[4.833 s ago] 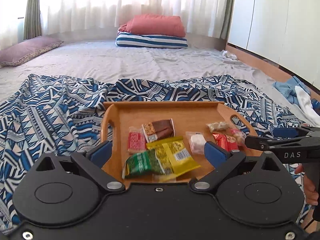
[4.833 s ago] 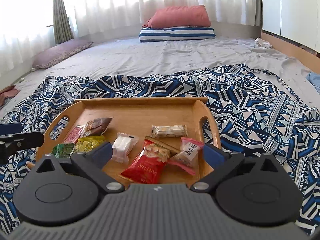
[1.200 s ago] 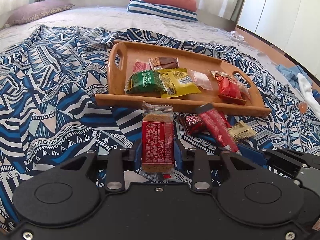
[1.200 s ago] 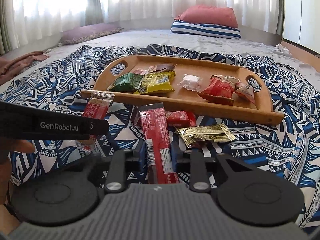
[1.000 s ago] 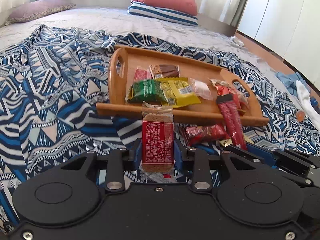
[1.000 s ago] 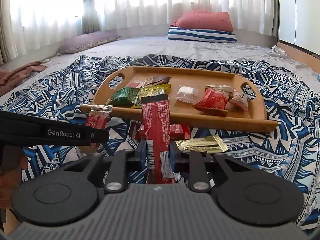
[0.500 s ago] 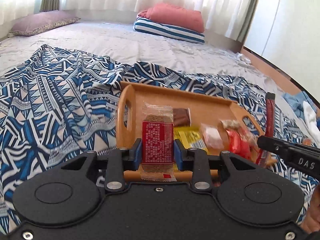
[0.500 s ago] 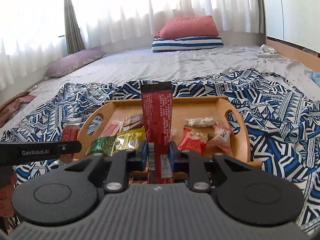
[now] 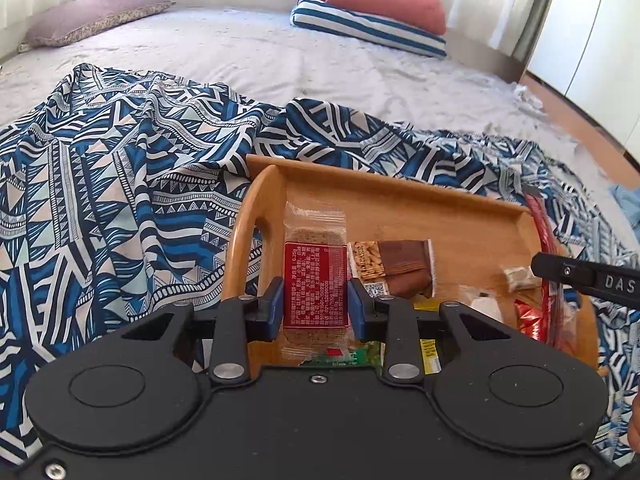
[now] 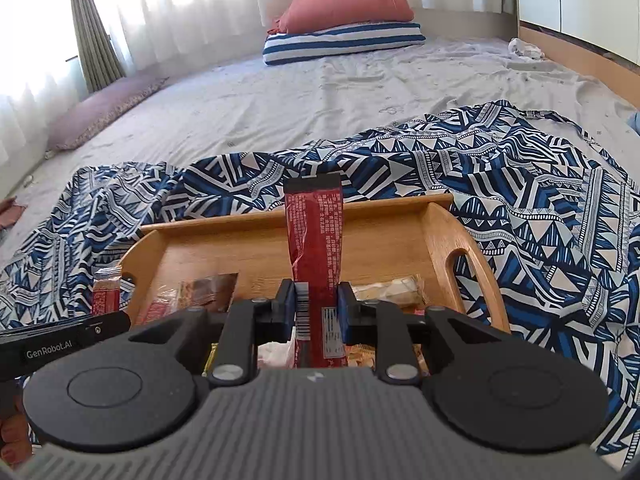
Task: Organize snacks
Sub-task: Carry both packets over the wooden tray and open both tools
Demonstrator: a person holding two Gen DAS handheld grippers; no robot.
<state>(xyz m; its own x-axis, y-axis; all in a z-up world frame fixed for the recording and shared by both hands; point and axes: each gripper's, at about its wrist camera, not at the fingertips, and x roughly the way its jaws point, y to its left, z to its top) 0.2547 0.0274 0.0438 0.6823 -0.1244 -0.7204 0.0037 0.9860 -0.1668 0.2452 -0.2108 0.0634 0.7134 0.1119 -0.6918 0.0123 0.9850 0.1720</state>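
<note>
My left gripper (image 9: 315, 307) is shut on a red-labelled clear cracker packet (image 9: 315, 280), held over the left end of the wooden tray (image 9: 400, 208). My right gripper (image 10: 317, 307) is shut on a long dark red snack bar (image 10: 316, 240), held upright over the tray (image 10: 256, 240). The bar also shows edge-on at the right of the left wrist view (image 9: 544, 232). In the tray lie a brown peanut bar (image 9: 394, 266), a green packet, a yellow packet, a white sweet (image 9: 486, 306) and a red packet (image 9: 532, 320).
The tray sits on a blue patterned cloth (image 9: 120, 200) spread on a grey mattress (image 10: 320, 92). Striped and red pillows (image 10: 344, 28) lie at the far end, a purple pillow (image 9: 92, 16) at the far left. White cupboards (image 9: 592, 40) stand at the right.
Both grippers have lifted their snacks from the cloth in front of the tray and moved forward over it. The tray now looks closer in both views.
</note>
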